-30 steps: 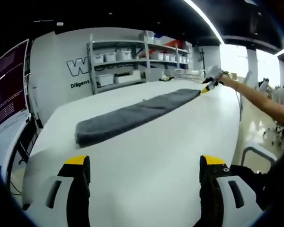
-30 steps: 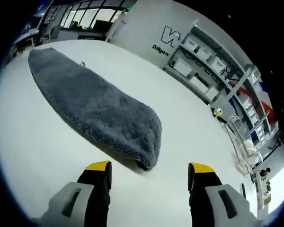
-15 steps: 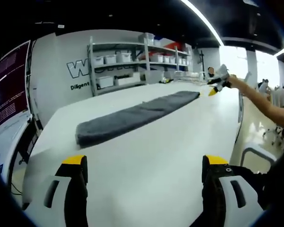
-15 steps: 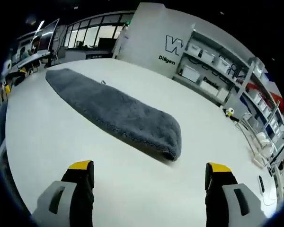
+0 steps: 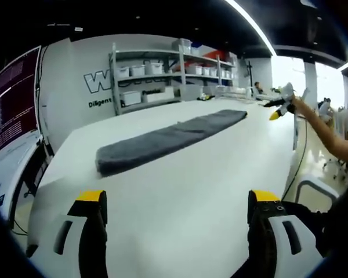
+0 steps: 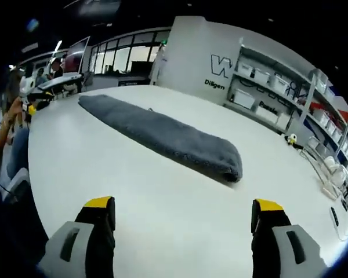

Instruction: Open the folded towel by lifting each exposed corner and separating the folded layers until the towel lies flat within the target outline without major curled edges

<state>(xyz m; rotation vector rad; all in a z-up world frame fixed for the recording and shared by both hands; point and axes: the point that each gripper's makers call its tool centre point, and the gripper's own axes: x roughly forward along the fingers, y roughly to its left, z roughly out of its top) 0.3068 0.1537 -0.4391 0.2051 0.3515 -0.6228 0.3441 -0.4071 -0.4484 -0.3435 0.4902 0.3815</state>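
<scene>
- While you hold both grippers off the towel (image 5: 162, 140), the left gripper (image 5: 177, 200) and right gripper (image 6: 184, 208) gape, clamping nothing.
- One folded towel lies lengthwise on the table (image 6: 162, 197), well beyond both.
</scene>
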